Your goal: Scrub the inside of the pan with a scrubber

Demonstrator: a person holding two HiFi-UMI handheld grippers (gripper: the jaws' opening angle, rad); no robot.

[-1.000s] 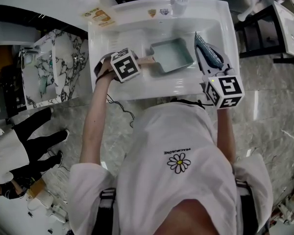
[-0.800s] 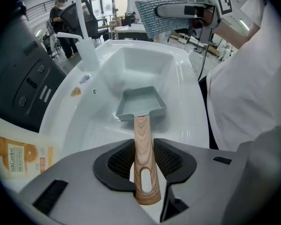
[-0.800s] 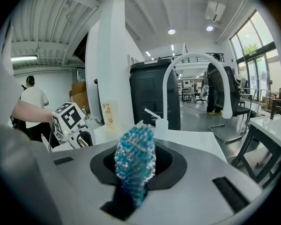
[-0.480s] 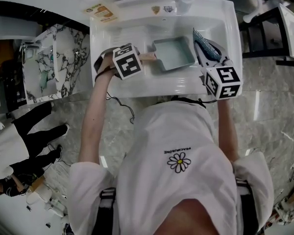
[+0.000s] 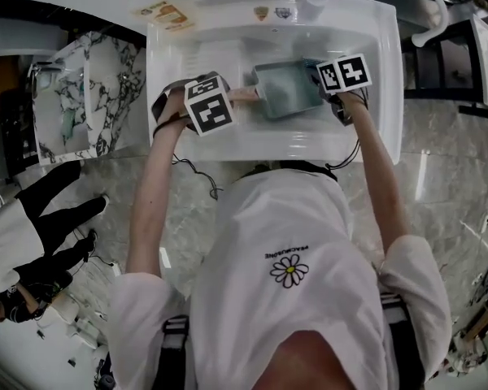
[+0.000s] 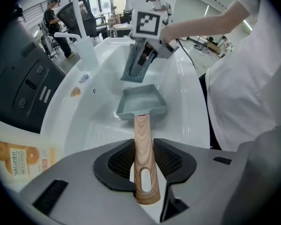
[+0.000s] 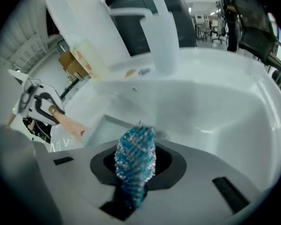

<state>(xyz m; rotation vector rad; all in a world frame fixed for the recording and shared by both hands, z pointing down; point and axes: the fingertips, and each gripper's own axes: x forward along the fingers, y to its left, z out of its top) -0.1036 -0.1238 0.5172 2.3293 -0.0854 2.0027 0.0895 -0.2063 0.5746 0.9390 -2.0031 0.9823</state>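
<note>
Now that the right tool (image 7: 134,179), clamped on the blue scrubber (image 7: 136,149), has dropped from the sink (image 5: 386,96) edge to just over the pan (image 5: 285,92) in the basin, while the left tool (image 6: 143,172) grips its wooden handle (image 6: 141,139), scrubbing looks about to begin.

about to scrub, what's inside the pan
Only its bare pale floor shows inside the pan. Its near wall hides the floor's front strip; the scrubber hangs by the far rim.
</note>
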